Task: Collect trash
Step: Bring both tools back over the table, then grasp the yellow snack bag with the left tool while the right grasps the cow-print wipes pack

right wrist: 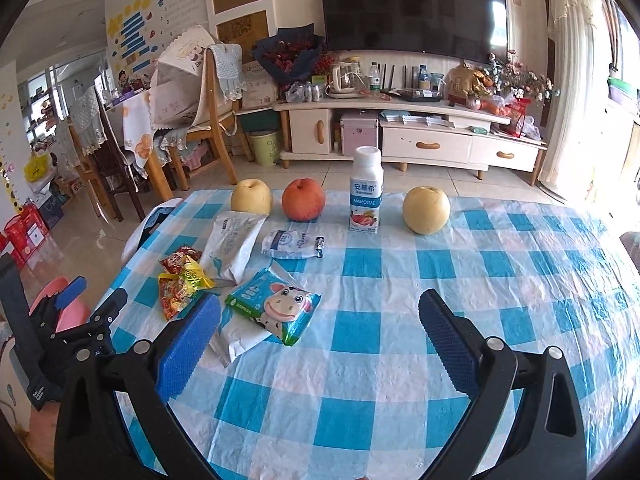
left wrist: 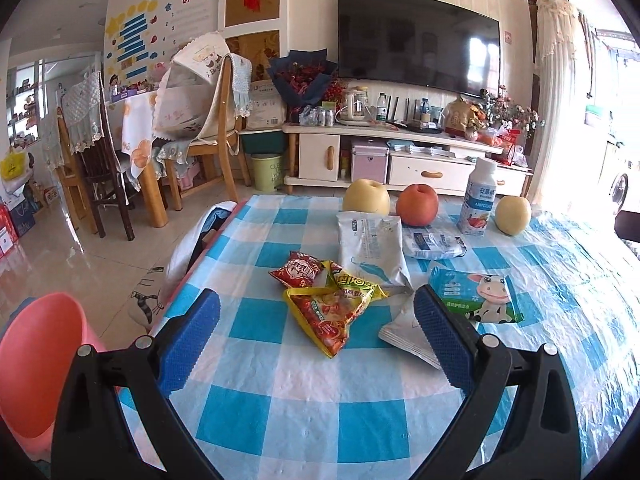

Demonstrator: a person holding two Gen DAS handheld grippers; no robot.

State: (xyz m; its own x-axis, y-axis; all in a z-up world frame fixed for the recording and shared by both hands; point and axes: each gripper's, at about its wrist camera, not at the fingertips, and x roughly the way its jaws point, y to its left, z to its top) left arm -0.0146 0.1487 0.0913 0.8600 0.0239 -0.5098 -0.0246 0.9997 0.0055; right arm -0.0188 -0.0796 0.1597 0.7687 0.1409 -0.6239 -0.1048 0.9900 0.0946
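Empty wrappers lie on the blue-checked tablecloth [left wrist: 280, 400]: a red and yellow snack bag [left wrist: 328, 312], a small red packet [left wrist: 298, 269], a long white pouch [left wrist: 370, 246], a crumpled white packet [left wrist: 434, 242], a green cow-print pack [left wrist: 478, 294] and a flat white wrapper [left wrist: 408, 330]. My left gripper [left wrist: 318, 338] is open just short of the snack bag. In the right wrist view my right gripper [right wrist: 320, 336] is open, its left pad beside the cow-print pack [right wrist: 276, 304] and white wrapper [right wrist: 236, 338]. The left gripper [right wrist: 94, 304] shows at the table's left edge.
A pink bin [left wrist: 38, 364] stands on the floor left of the table. Two yellow pears [right wrist: 252, 197] [right wrist: 426, 210], a red apple [right wrist: 303, 200] and a yoghurt bottle [right wrist: 366, 192] line the far table edge. Chairs, a green bin [left wrist: 266, 172] and a TV cabinet stand beyond.
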